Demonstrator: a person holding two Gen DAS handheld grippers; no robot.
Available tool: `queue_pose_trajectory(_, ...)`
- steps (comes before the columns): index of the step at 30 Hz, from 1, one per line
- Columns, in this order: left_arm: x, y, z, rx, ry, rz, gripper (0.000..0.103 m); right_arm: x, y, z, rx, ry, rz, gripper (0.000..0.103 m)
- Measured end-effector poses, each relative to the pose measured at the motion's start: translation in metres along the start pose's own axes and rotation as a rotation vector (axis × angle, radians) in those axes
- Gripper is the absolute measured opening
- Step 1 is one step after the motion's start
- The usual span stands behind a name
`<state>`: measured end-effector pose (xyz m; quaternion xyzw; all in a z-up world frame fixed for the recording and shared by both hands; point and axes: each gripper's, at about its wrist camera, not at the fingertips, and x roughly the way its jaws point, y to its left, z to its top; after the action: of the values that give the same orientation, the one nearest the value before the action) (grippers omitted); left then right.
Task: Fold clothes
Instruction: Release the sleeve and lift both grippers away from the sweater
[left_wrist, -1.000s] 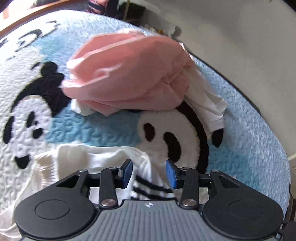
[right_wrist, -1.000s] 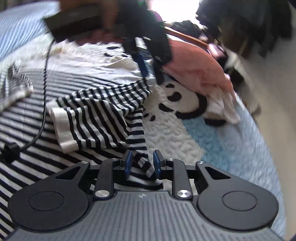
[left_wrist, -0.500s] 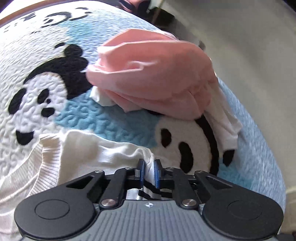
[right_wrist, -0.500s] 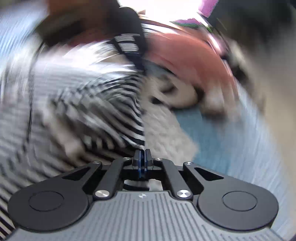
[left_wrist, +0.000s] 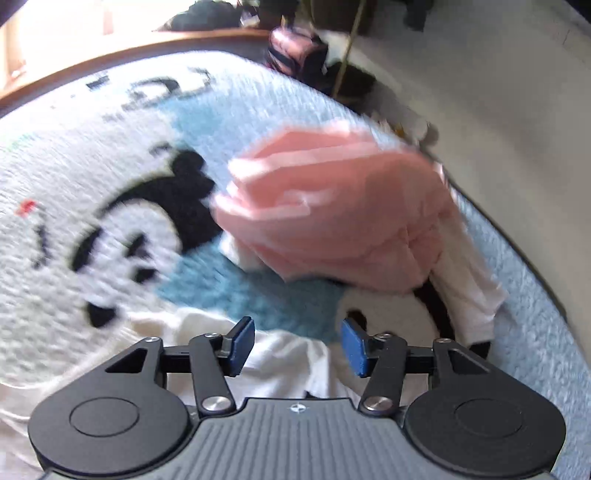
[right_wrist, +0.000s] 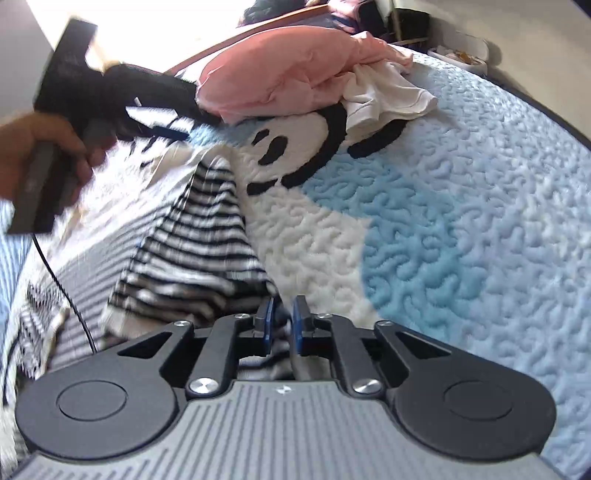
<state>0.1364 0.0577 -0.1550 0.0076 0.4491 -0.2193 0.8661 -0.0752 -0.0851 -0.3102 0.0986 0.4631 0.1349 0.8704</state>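
Your left tongs (left_wrist: 297, 345) are spread wide and grip nothing; they hang just above the white edge of the striped sweater (right_wrist: 207, 236), with white cloth showing between and below the blue pads (left_wrist: 242, 343). Your right tongs (right_wrist: 282, 325) are nearly closed, and a bunch of the black-and-white striped fabric sits between the pads (right_wrist: 266, 325); a narrow gap remains, so you appear to be pinching the sweater's near edge. The sweater lies rumpled on the bed, on the panda bedspread (right_wrist: 461, 206), running from your right tongs up toward your left hand (right_wrist: 35, 155), which grips the other tool's handle at the far left of the right wrist view. Beyond it, a heap of pink clothes (left_wrist: 332, 210) rests on the bedspread, on top of a crumpled white garment (right_wrist: 388, 94) that pokes out at its right side. Both heaps lie apart from the sweater. The left wrist view is blurred.
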Motion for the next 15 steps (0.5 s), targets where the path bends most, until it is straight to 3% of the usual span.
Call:
queue_pose_trajectory(3,-0.051,0.025,-0.013,-0.048,-0.066,0.01,0.059,-0.02,0.012,-0.009,-0.134,0.013,-0.101,0.026)
queue_pose_trajectory(5,-0.087,0.039,-0.037,-0.098,-0.069,0.033,0.06,-0.038,0.025,-0.013,-0.184,-0.036,-0.08,0.025)
queue_pose_trajectory(8,-0.144,0.049,-0.09,-0.207,-0.074,0.076,0.061,-0.043,0.05,-0.011,-0.209,-0.029,0.026,0.025)
queue_pose_trajectory(11,-0.191,0.055,-0.153,-0.339,-0.088,0.14,0.062,-0.022,0.057,-0.007,-0.096,0.019,0.084,0.025)
queue_pose_trajectory(15,-0.249,0.064,-0.228,-0.565,-0.093,0.226,0.064,0.003,0.057,-0.003,0.002,0.043,0.071,0.027)
